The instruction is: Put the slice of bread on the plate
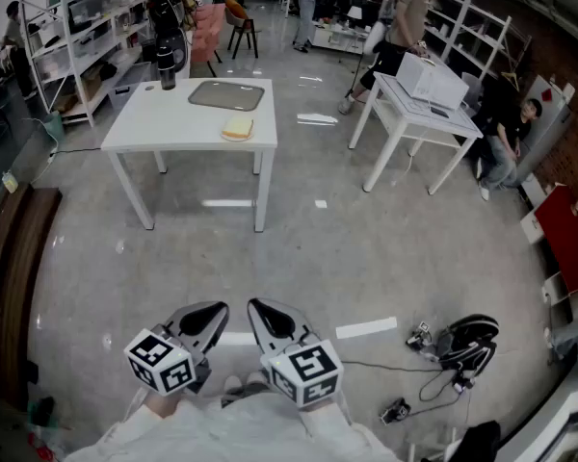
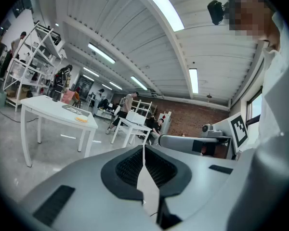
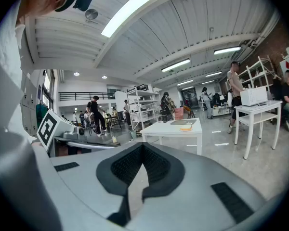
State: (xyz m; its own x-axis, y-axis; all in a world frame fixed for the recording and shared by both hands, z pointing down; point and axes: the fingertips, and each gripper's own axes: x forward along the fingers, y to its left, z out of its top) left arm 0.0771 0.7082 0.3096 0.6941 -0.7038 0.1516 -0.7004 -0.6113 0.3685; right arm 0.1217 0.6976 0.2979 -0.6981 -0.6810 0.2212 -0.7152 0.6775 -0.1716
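Observation:
A pale slice of bread (image 1: 237,128) lies near the front edge of a white table (image 1: 159,123) across the room. Behind it on the same table sits a flat grey square plate (image 1: 226,95). The bread (image 2: 82,120) and plate (image 2: 72,109) look tiny in the left gripper view, and the bread (image 3: 185,127) and plate (image 3: 182,122) are just as small in the right gripper view. My left gripper (image 1: 210,314) and right gripper (image 1: 267,313) are held side by side close to my body, far from the table. Both are shut with nothing in them, left gripper (image 2: 143,148) and right gripper (image 3: 142,146).
A black jug (image 1: 166,65) stands at the table's far left corner. A second white table (image 1: 419,114) with a white box (image 1: 432,80) is to the right, with people near it. Shelving (image 1: 67,37) lines the left. Cables and a black headset (image 1: 467,345) lie on the floor at right.

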